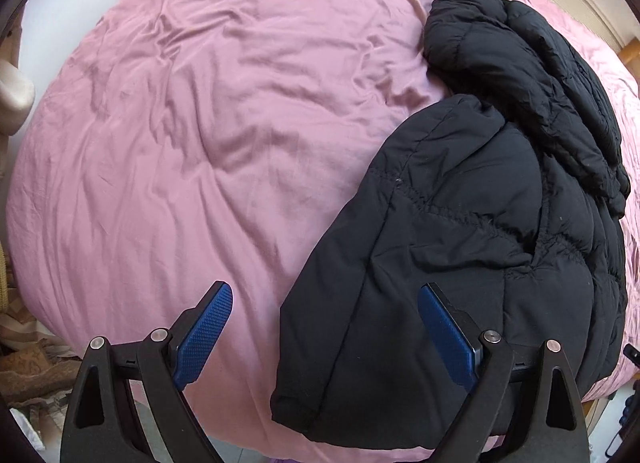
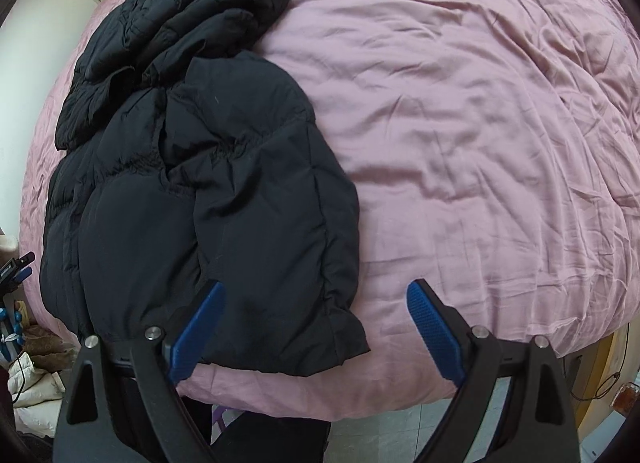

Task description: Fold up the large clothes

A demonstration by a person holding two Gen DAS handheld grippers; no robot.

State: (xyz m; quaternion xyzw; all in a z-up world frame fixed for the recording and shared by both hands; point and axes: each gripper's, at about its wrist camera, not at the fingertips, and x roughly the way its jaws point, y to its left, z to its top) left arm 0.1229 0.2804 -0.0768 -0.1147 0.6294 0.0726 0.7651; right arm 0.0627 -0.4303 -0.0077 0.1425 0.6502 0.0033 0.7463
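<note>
With the black puffer jacket lying crumpled on the pink bed, both the left hand-held gripper and right hand-held gripper hover wide and empty; the step is pre-grasp, likely requiring spreading the jacket flat.

Black puffer jacket lies bunched on pink sheet, left half of view, hood/upper part crumpled toward far end, hem at near bed edge. R gripper hovers over near edge w/ jaws wide apart, nothing between them; left blue pad over jacket hem, right pad over bare sheet. Tiled floor below. Other gripper's tip at far left edge.
</note>
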